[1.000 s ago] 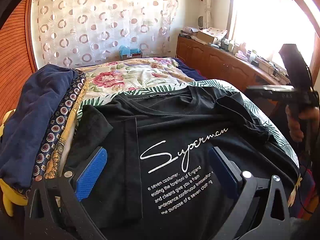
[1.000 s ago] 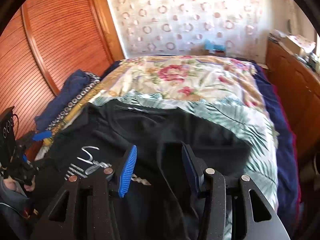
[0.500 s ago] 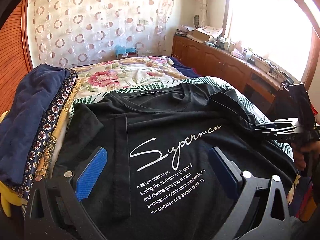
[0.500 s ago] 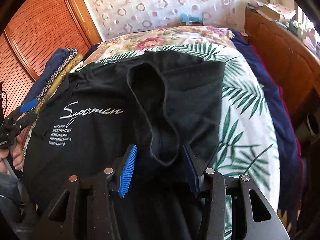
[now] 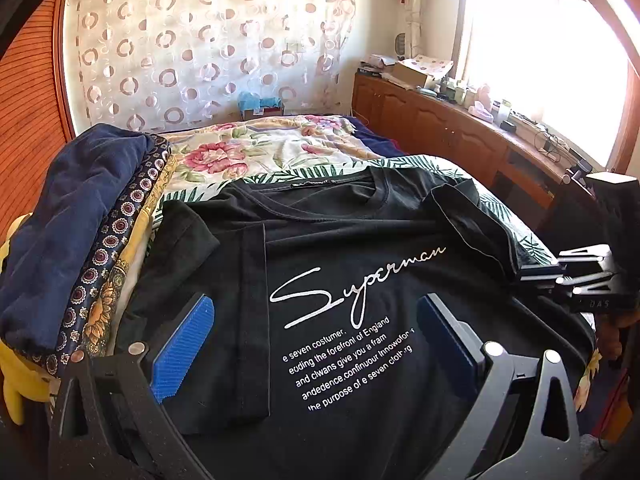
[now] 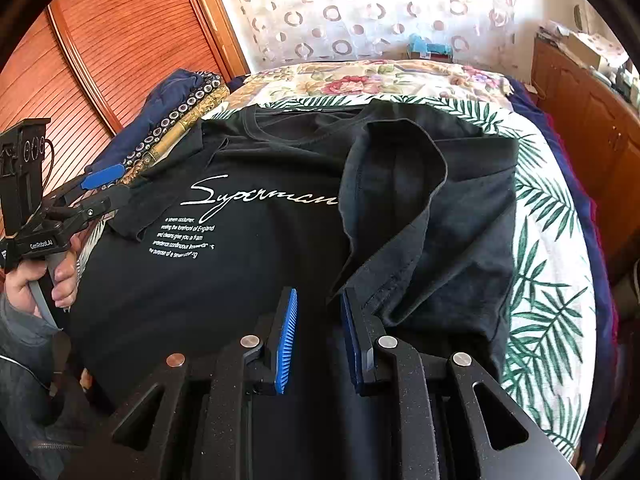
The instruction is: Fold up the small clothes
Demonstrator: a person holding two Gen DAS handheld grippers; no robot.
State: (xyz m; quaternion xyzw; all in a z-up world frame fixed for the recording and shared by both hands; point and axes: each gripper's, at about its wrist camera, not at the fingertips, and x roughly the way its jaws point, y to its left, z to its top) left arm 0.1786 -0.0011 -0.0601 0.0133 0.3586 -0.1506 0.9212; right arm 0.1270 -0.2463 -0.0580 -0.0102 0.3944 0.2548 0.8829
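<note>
A black T-shirt (image 5: pixel 360 280) with white "Superman" lettering lies front up on the bed; it also shows in the right wrist view (image 6: pixel 248 240). Its left side is folded inward. Its right sleeve (image 6: pixel 396 184) is flipped over onto the chest. My left gripper (image 5: pixel 316 344) is open, low over the shirt's lower left part, holding nothing. My right gripper (image 6: pixel 318 320) is open with a narrow gap, at the shirt's right side just below the flipped sleeve, with no cloth between the pads. The right gripper also shows at the right edge of the left wrist view (image 5: pixel 528 272).
A stack of folded clothes (image 5: pixel 80 220) lies along the bed's left side, navy on top. The bed (image 5: pixel 260 152) has floral and palm-leaf covers. A wooden cabinet (image 5: pixel 460 136) with clutter runs along the right wall. A slatted wooden wardrobe (image 6: pixel 112 40) stands at the left.
My right gripper came down from above the bed to the shirt's right side and its jaws narrowed. The left gripper shifted only slightly and stayed open.
</note>
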